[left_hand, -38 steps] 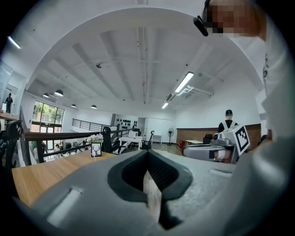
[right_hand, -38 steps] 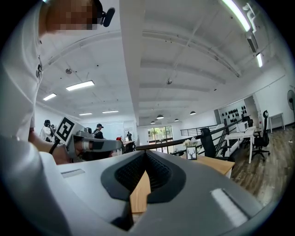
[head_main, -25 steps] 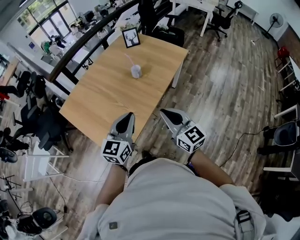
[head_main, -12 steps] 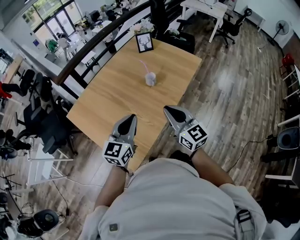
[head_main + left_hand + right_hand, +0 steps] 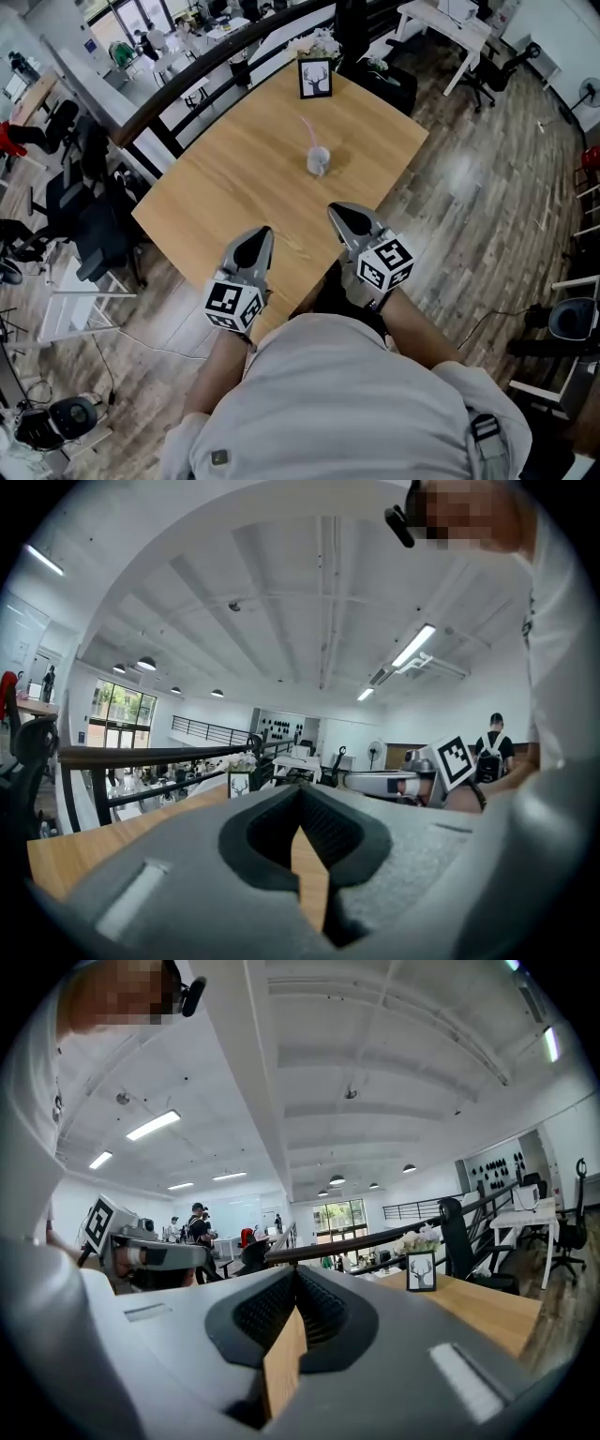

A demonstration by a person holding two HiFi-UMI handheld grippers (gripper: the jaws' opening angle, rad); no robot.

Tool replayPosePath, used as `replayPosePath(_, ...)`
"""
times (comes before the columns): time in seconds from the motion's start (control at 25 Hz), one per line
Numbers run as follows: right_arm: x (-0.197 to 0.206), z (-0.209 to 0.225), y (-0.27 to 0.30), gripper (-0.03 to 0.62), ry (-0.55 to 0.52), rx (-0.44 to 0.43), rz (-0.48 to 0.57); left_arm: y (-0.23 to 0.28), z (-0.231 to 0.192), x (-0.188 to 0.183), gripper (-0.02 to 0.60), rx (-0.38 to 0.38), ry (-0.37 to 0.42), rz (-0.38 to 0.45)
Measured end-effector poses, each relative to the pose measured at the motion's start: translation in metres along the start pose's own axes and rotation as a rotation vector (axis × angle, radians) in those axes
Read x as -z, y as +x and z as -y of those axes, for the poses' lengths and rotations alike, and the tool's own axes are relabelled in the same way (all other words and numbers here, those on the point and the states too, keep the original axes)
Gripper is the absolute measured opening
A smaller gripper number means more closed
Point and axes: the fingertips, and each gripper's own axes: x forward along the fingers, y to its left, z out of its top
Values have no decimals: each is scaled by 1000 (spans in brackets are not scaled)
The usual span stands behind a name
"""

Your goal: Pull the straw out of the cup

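Left hand-held gripper (image 5: 255, 239) low over the near edge of the wooden worktop (image 5: 234, 178), jaws closed tip to tip, nothing caught between them, only a sliver of wood grain showing through the slit below the tips. Right hand-held gripper (image 5: 339, 214) just beside it on its right, tips a little further forward, likewise closed and empty. Small clear cup (image 5: 319, 161) well ahead of both, closer to the line of the right hand-held gripper than the left, upright on the worktop and untouched. Pink straw (image 5: 308, 129) standing in the cup, tilted away and to the left. Framed deer picture (image 5: 316, 79) further ahead beyond the cup, upright near the far edge of the worktop, with white flowers (image 5: 323, 42) just behind it. Dark office chair (image 5: 89, 244) on the floor, off to the left of the left hand-held gripper
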Motion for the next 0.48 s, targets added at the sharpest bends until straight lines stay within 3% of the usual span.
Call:
replayPosePath(0.28, 4, 66, 60, 32, 12, -68, -55, 55, -45, -2, 5, -106, -27, -17)
replayPosePath(0.48, 6, 128, 100, 53, 12, -105, -101, 123, -70, -1, 5, -143, -41, -39)
